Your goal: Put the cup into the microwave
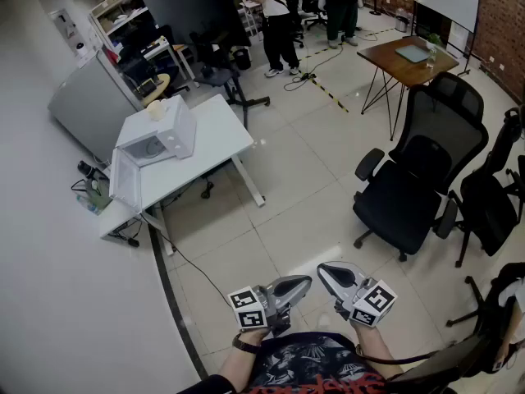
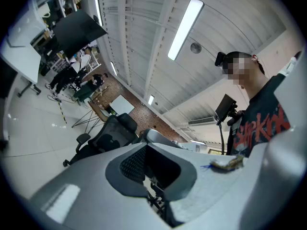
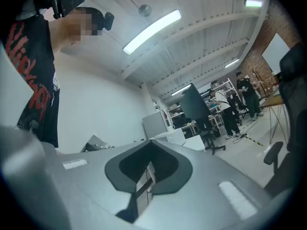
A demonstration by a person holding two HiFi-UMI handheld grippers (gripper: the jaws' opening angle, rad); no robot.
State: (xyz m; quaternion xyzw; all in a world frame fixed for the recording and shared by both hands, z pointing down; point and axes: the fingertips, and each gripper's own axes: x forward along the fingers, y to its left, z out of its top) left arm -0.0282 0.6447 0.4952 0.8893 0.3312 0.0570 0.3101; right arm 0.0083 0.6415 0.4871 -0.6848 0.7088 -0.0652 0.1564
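Observation:
A pale cup [image 1: 156, 109] stands on top of the white microwave [image 1: 168, 134], which sits on a white table [image 1: 221, 130] far off at the upper left. A white panel [image 1: 123, 180] hangs out at the microwave's front and looks like its open door. Both grippers are held low near my body, far from the table. The left gripper [image 1: 305, 283] and the right gripper [image 1: 323, 269] are shut, tips close together, with nothing in them. In the right gripper view the microwave [image 3: 178, 137] shows small beyond the closed jaws [image 3: 152, 143]. The left gripper [image 2: 145, 146] faces chairs and ceiling.
Black office chairs [image 1: 414, 179] stand at the right, with a wooden table [image 1: 406, 56] behind them. A grey cabinet [image 1: 86, 105] is against the left wall. People [image 1: 279, 23] stand at the back. A cable [image 1: 197, 269] runs across the tiled floor from under the white table.

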